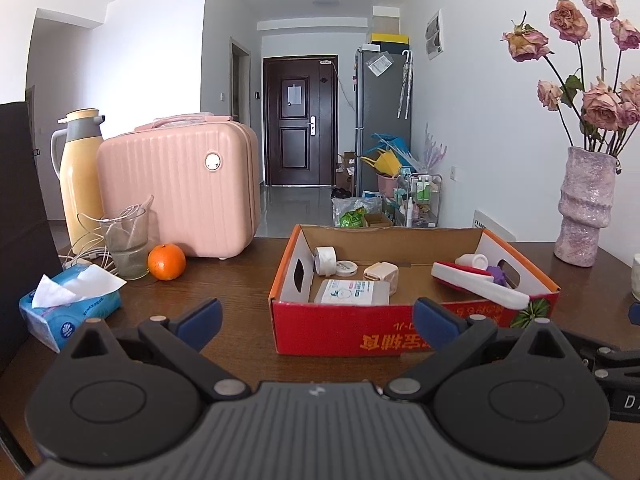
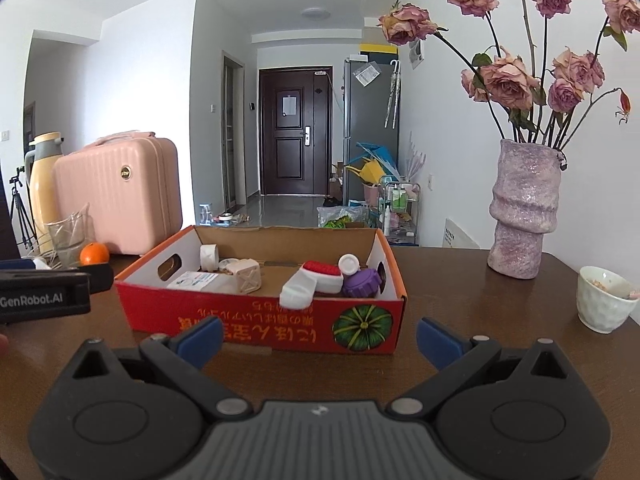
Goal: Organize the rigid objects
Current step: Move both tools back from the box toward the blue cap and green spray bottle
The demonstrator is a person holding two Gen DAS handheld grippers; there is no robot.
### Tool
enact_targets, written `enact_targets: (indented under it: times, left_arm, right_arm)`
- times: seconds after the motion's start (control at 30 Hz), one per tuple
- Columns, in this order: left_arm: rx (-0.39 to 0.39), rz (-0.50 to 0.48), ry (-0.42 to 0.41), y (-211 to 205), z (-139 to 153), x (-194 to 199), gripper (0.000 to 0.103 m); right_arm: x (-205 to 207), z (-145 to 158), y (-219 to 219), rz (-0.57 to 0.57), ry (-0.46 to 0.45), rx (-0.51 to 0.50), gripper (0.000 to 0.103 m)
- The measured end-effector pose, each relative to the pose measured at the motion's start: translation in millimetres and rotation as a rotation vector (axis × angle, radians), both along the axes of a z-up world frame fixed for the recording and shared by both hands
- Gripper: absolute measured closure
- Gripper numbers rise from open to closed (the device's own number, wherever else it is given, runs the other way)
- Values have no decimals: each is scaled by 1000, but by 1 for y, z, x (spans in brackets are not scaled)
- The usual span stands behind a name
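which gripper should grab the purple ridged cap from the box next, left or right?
Probably right. The purple cap lies in the box's right end, roughly ahead of the open right gripper. The left gripper, also open, faces the box's left half.

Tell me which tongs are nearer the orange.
Left. The left tongs sit open in front of the box, with the orange just off to their left. The right tongs are farther right, the box lying between.
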State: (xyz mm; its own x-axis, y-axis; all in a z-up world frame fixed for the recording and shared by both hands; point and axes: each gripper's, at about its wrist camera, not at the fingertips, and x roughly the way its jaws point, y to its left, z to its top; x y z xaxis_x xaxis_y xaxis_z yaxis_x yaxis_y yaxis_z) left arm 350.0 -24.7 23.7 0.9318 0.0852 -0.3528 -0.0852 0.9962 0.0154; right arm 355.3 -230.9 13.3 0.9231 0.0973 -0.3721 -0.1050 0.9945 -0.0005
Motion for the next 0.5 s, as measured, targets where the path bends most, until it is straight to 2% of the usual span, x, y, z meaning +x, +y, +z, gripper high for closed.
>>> enact_targets:
  times: [0.5]
  left_arm:
    - [16, -61, 14, -3, -14, -46, 0]
  right_arm:
    - [-39, -23, -14, -18, 52, 16, 0]
